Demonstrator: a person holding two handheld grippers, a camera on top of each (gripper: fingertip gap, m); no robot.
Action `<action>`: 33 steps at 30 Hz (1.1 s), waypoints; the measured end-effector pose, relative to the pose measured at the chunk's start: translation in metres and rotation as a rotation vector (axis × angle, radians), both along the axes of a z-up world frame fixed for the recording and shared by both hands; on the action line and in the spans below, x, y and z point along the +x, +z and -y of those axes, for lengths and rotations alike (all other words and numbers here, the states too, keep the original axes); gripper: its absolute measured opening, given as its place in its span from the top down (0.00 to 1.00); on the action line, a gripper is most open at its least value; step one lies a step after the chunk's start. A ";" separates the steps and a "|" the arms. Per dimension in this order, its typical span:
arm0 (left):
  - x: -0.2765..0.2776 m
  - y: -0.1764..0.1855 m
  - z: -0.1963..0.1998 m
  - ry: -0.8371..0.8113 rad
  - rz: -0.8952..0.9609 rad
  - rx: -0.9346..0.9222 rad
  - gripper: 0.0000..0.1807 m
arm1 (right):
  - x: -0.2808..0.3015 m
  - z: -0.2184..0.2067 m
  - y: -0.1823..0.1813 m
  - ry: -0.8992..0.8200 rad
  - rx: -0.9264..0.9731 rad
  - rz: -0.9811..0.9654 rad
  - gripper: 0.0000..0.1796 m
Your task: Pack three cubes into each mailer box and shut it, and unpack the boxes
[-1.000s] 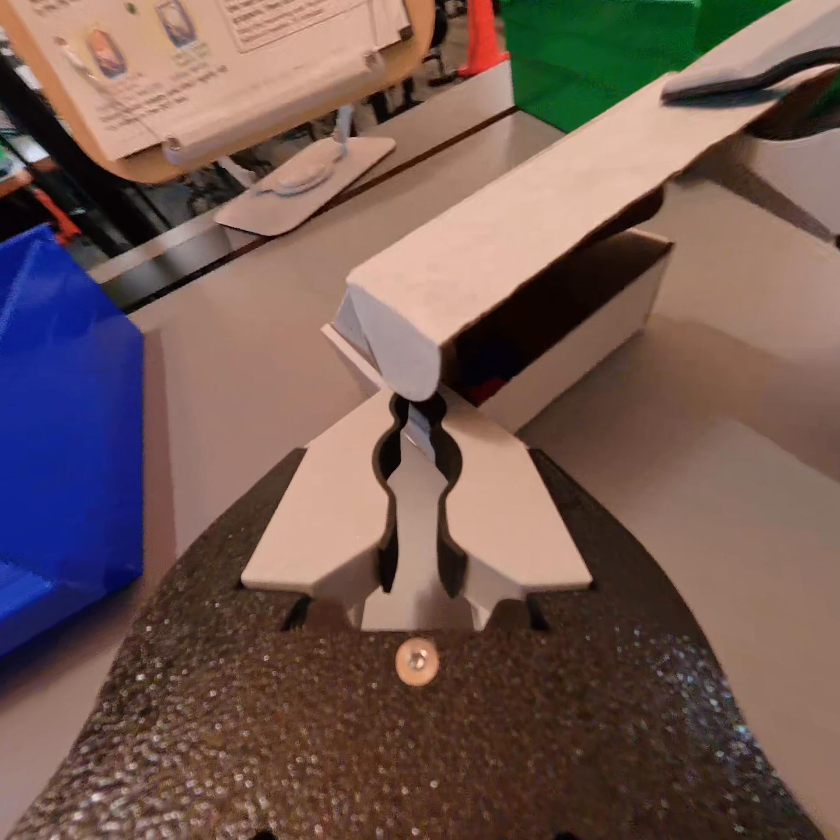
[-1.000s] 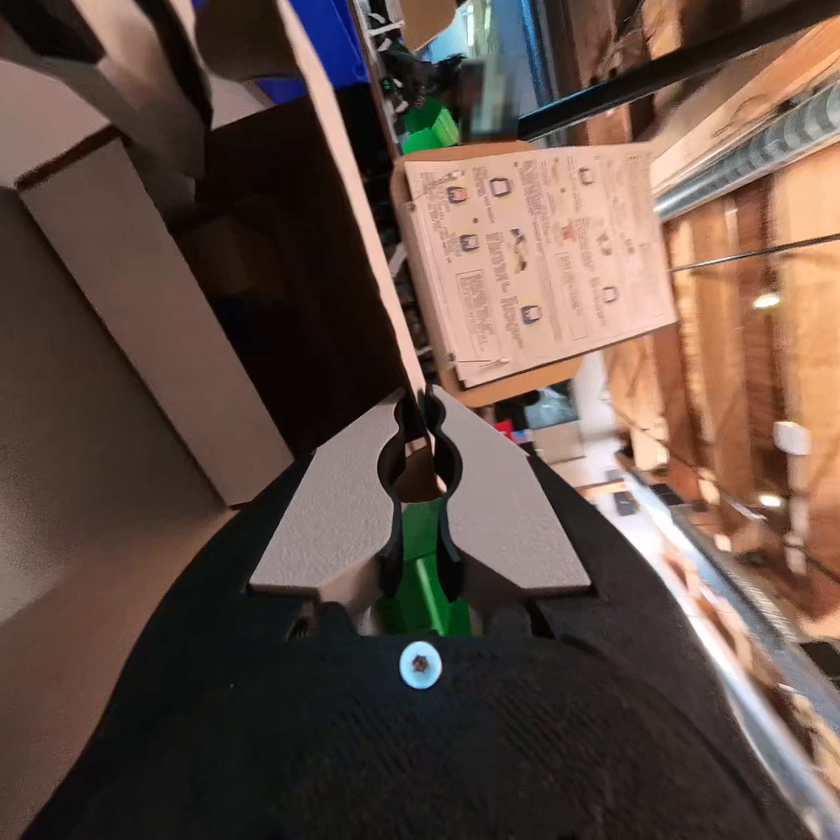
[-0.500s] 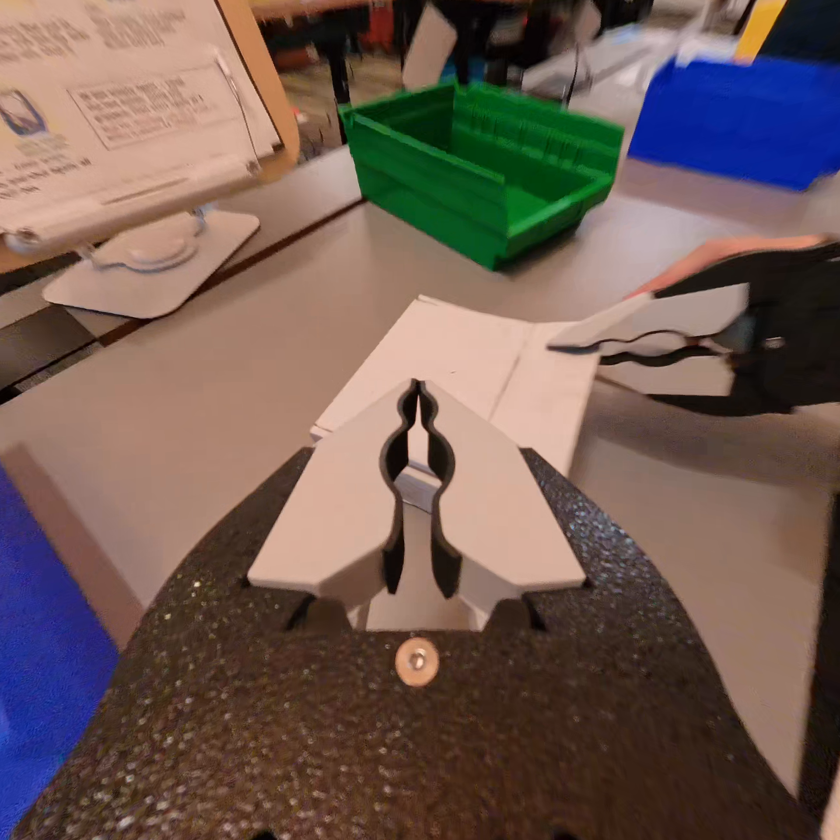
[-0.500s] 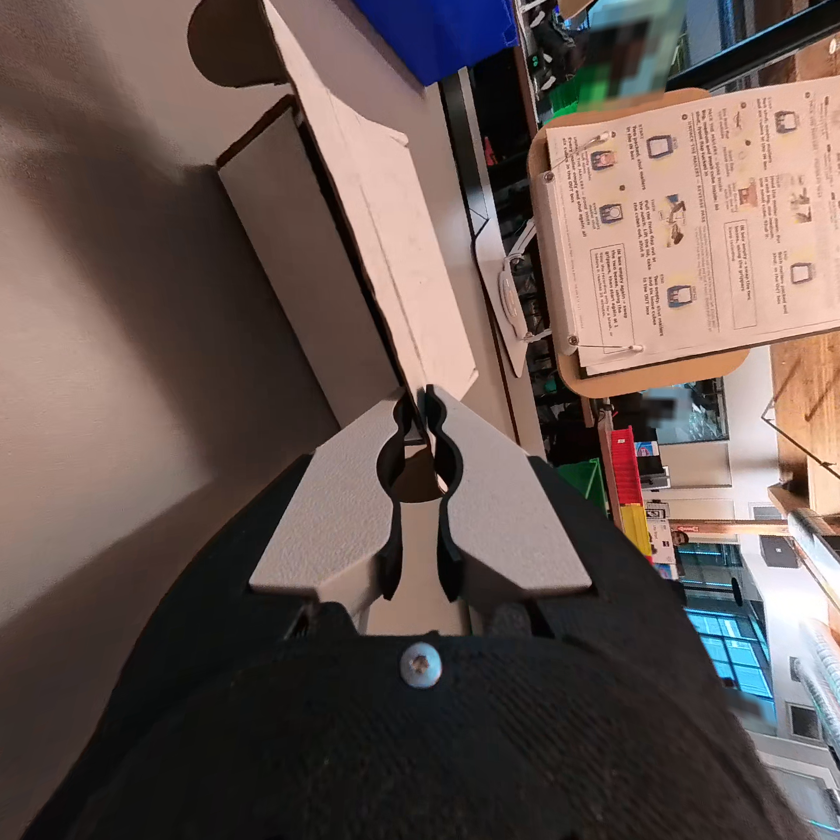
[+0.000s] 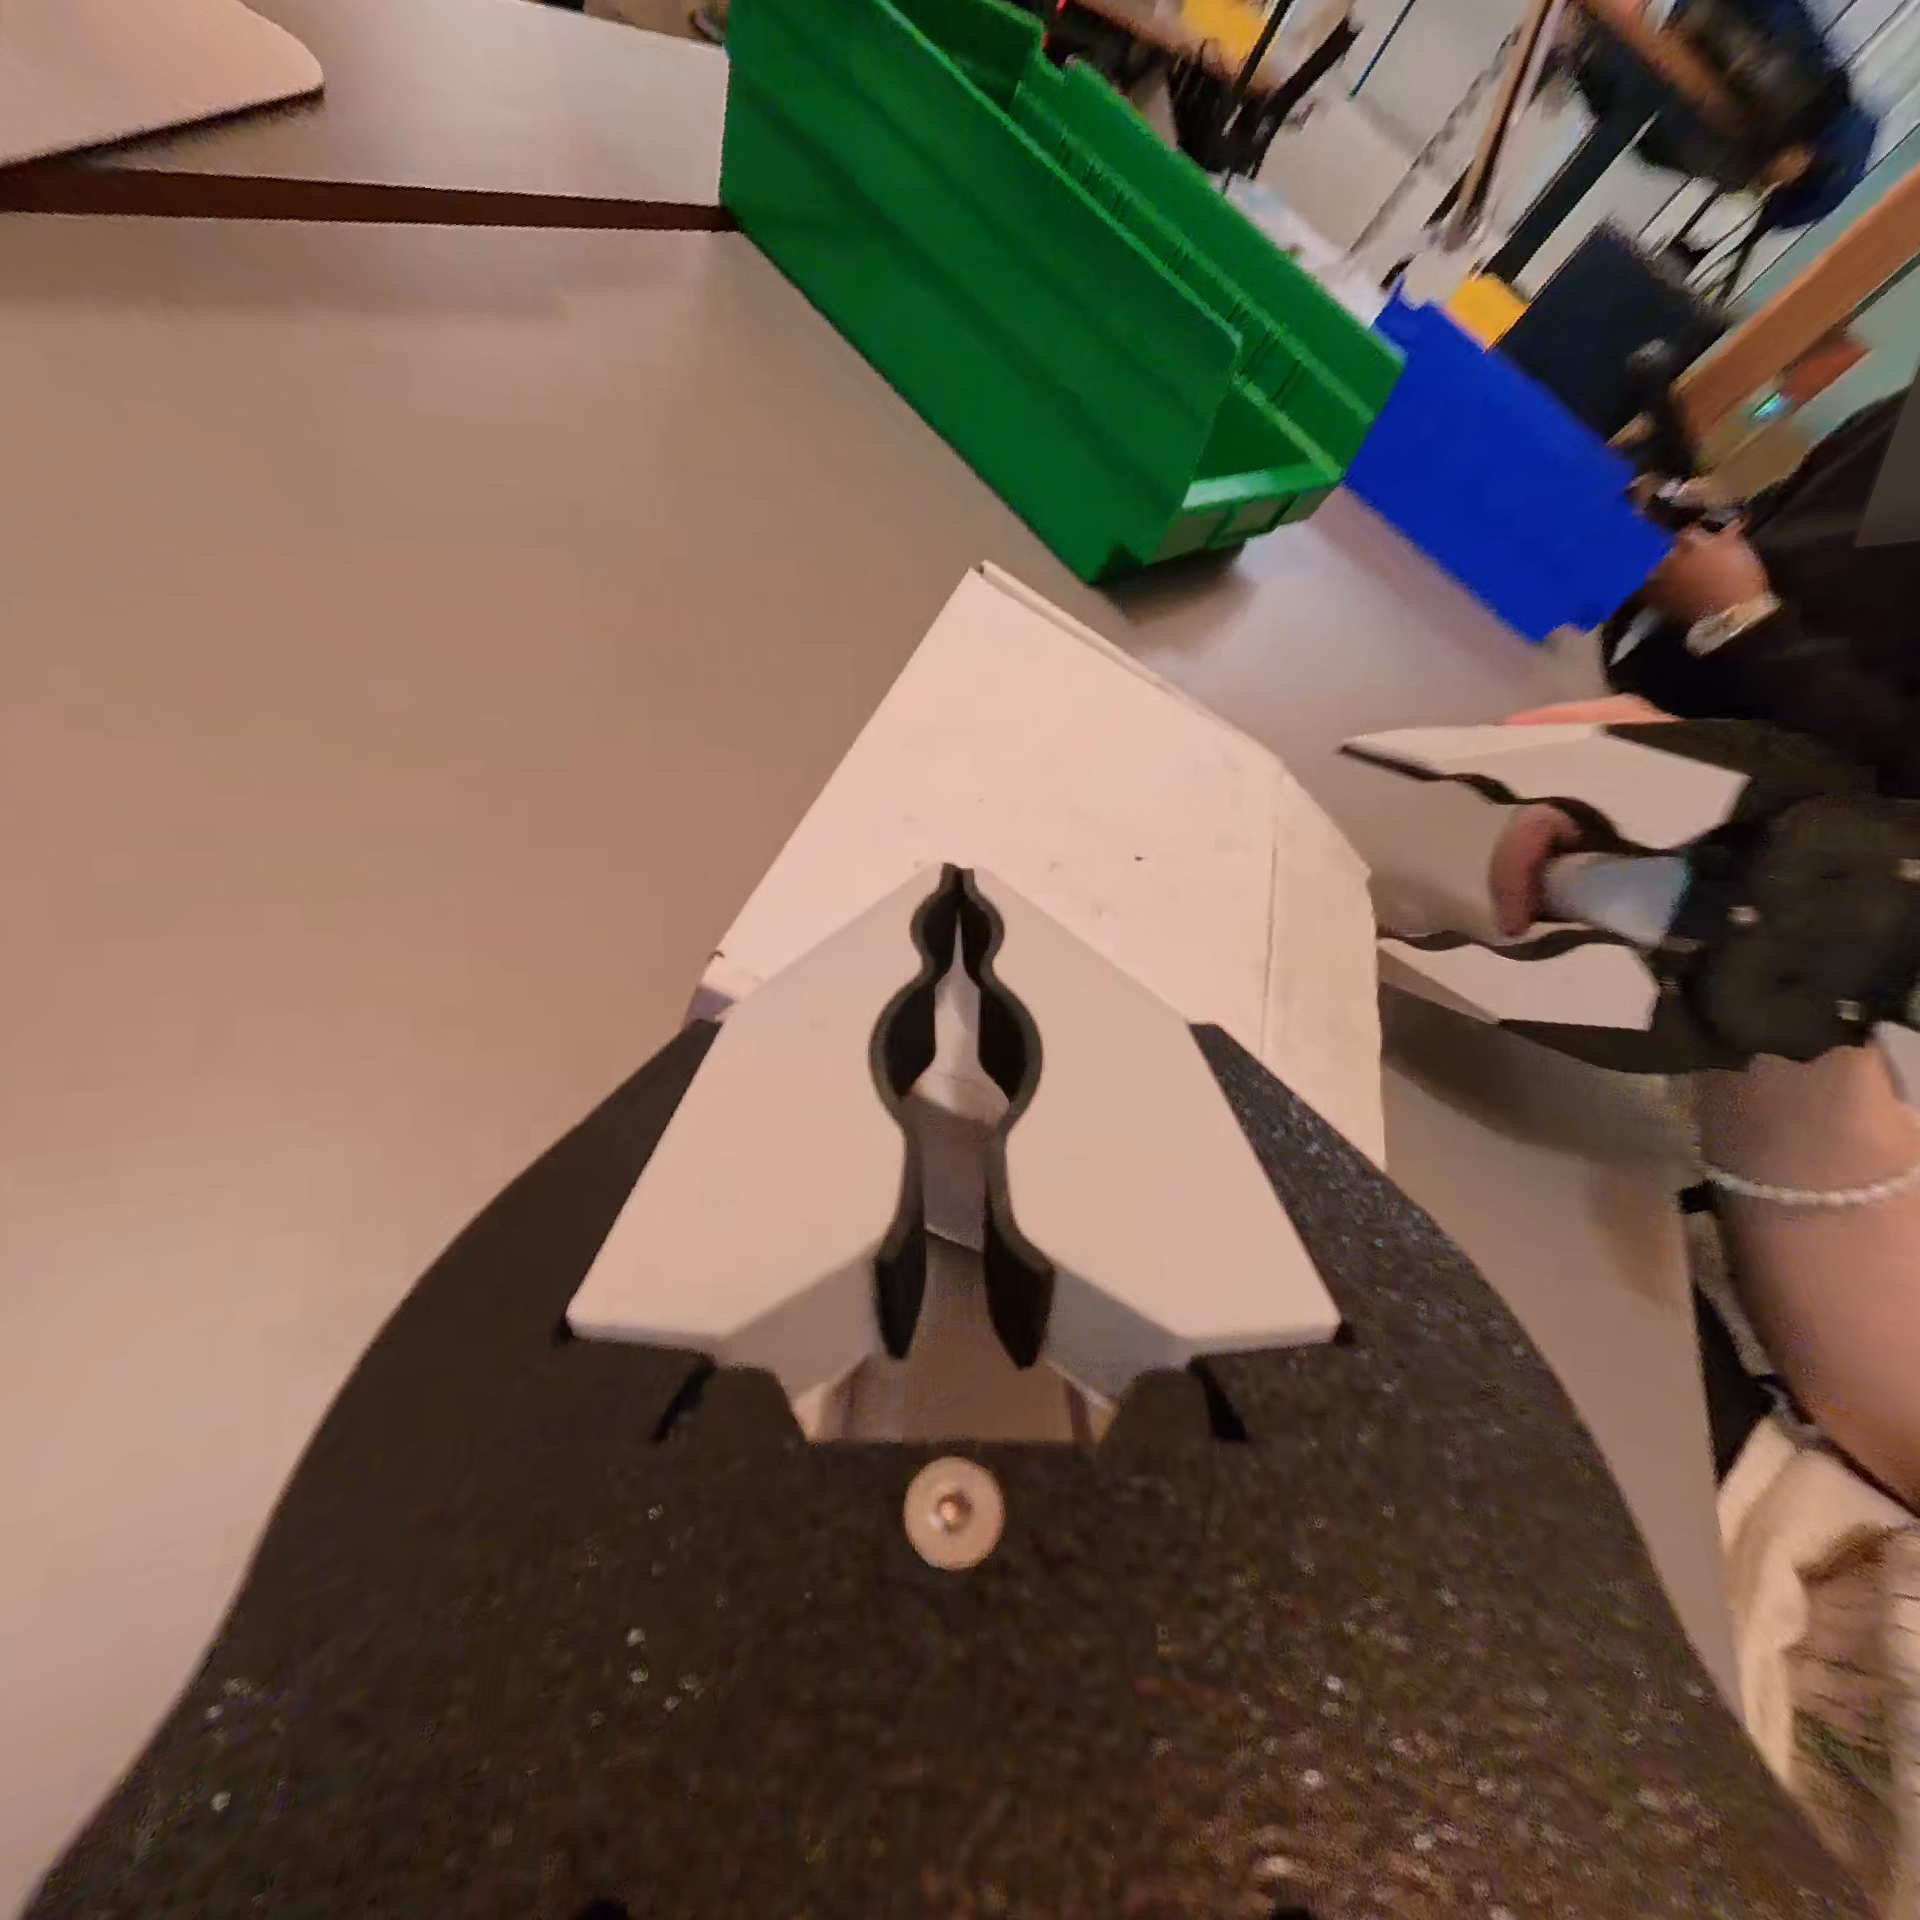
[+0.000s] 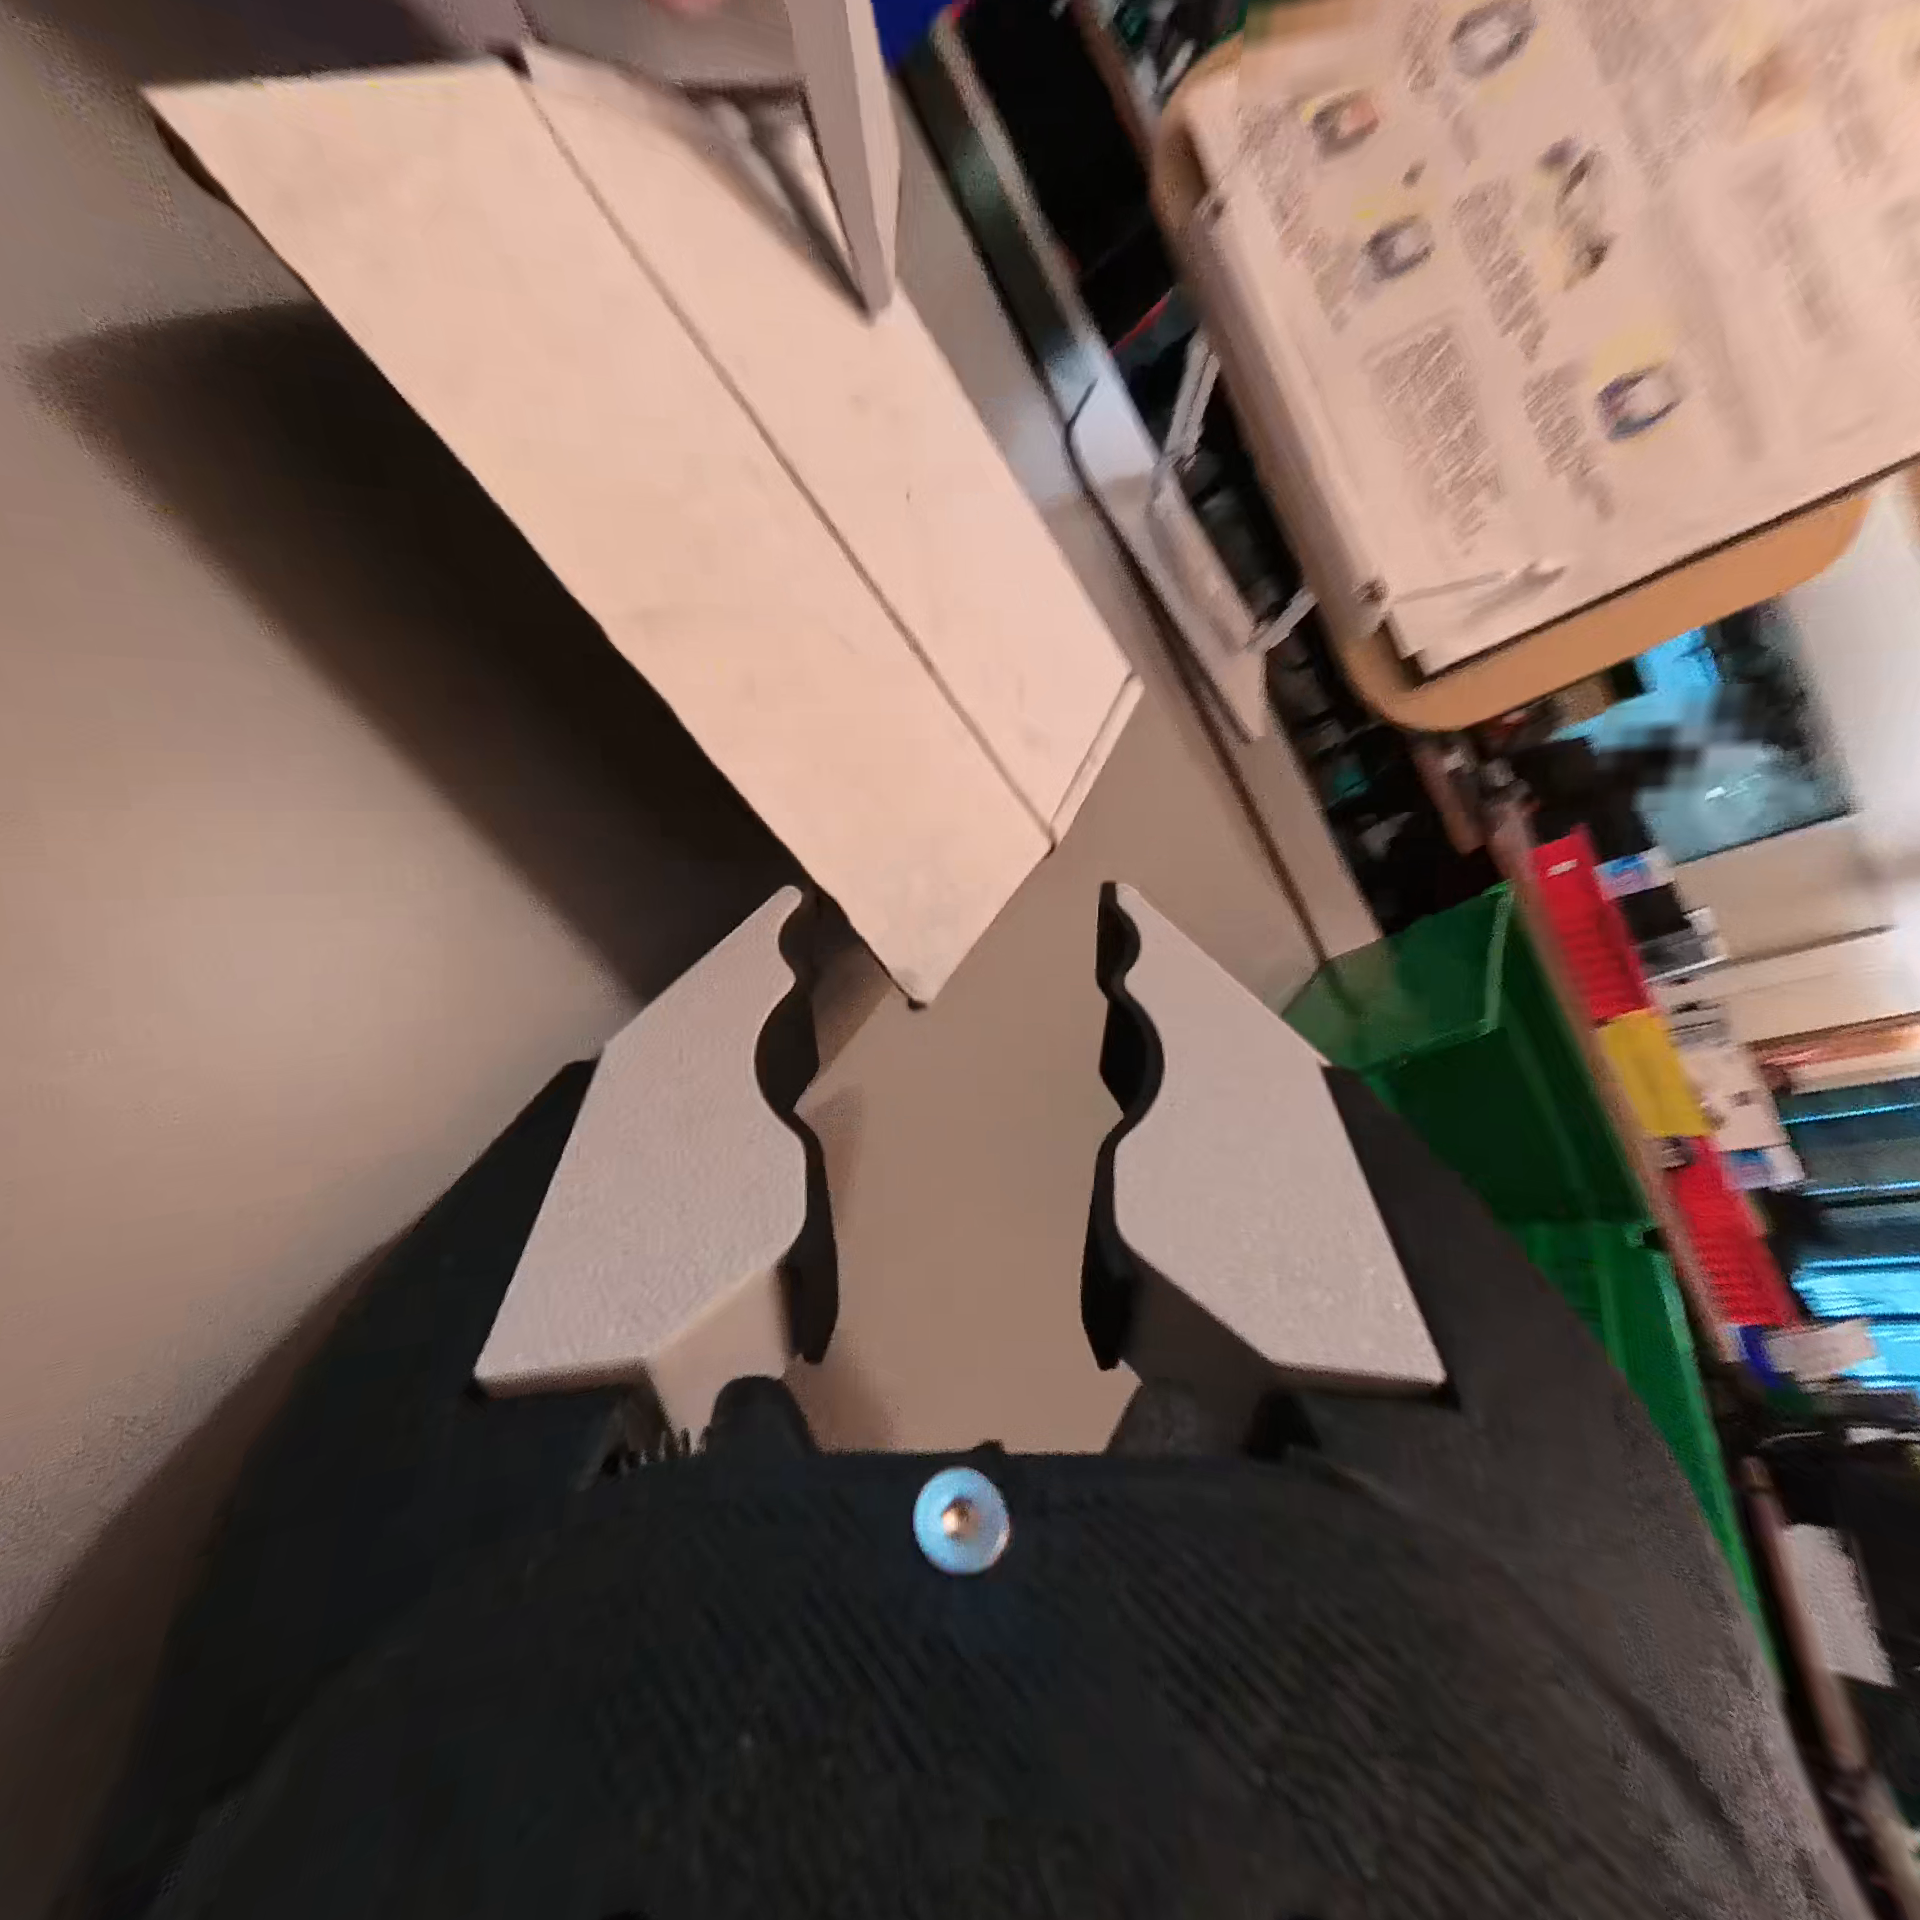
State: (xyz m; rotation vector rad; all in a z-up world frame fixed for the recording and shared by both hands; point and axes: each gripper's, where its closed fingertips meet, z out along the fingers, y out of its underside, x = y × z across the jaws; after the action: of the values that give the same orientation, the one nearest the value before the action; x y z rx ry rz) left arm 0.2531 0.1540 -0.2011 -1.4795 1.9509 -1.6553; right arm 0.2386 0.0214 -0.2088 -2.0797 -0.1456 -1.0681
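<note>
The white mailer box (image 5: 1049,790) lies on the grey table with its lid folded flat down; no cubes show. My left gripper (image 5: 958,885) is shut, with nothing seen between its jaws, and its tips are over the near part of the lid. My right gripper (image 6: 951,899) is open and empty, just off the box's corner (image 6: 914,977). In the left wrist view the right gripper (image 5: 1366,844) sits at the box's right edge with its jaws apart. In the right wrist view the box (image 6: 644,488) runs away to the upper left, and the left gripper's fingers (image 6: 831,156) rest on its far end.
A green bin (image 5: 1039,291) stands behind the box and a blue bin (image 5: 1496,499) beyond it. A clipboard stand holding a printed sheet (image 6: 1558,312) is at the table's back edge. A person's forearm (image 5: 1829,1278) holds the right gripper.
The box lid has gone from raised to flat down on the box. My right gripper has let go of the lid edge and opened. My left gripper has moved onto the lid.
</note>
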 end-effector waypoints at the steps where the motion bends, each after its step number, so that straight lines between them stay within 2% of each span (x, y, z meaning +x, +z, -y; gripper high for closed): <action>1: 0.000 0.000 0.000 -0.002 0.005 -0.025 1.00 | 0.005 0.003 -0.005 -0.018 -0.016 -0.035 0.72; 4: 0.000 0.000 -0.001 -0.006 0.029 -0.013 1.00 | 0.022 0.006 -0.010 -0.043 -0.040 -0.050 0.75; 5: 0.000 -0.001 -0.001 -0.007 0.033 -0.005 1.00 | 0.024 0.004 -0.014 -0.035 -0.046 -0.076 0.79; 6: 0.001 -0.001 -0.001 -0.006 0.037 0.000 1.00 | 0.025 0.003 -0.017 -0.032 -0.061 -0.098 0.89; 7: 0.000 -0.001 -0.001 -0.007 0.041 0.000 1.00 | 0.025 0.004 -0.021 -0.036 -0.075 -0.111 0.92; 9: 0.000 -0.001 -0.001 -0.006 0.048 0.004 1.00 | 0.022 0.004 -0.023 -0.031 -0.051 -0.159 0.94; 14: 0.001 -0.001 -0.001 0.000 0.055 0.007 1.00 | 0.014 0.000 -0.016 0.051 0.148 -0.487 0.95; 17: 0.002 -0.001 -0.001 0.003 0.060 0.004 1.00 | 0.016 0.000 -0.017 0.077 0.171 -0.577 0.95; 20: 0.002 -0.001 -0.001 0.007 0.067 0.016 1.00 | 0.022 0.000 -0.017 0.078 0.102 -0.489 0.94; 23: 0.002 -0.002 -0.001 0.003 0.064 0.018 1.00 | 0.023 0.003 -0.015 0.123 0.043 -0.377 0.78; 25: 0.002 -0.002 -0.001 0.002 0.062 0.018 1.00 | 0.016 0.009 -0.004 0.156 0.088 -0.397 0.69; 27: 0.002 -0.002 -0.001 0.003 0.061 0.022 1.00 | 0.011 0.016 0.020 0.164 0.204 -0.403 0.69; 29: 0.002 -0.002 -0.001 0.004 0.055 0.028 1.00 | -0.002 0.011 0.049 0.212 0.282 -0.310 0.75; 31: 0.002 -0.002 -0.001 0.003 0.048 0.038 1.00 | -0.028 -0.011 0.058 0.296 0.229 -0.147 0.76; 33: 0.003 -0.002 -0.001 0.001 0.038 0.054 1.00 | -0.039 -0.030 0.044 0.314 0.057 0.075 0.75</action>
State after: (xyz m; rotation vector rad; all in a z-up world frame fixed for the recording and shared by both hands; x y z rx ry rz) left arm 0.2560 0.1548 -0.2029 -1.4188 1.9592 -1.6052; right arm 0.1991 0.0517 -0.1648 -1.8894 -0.4580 -0.9447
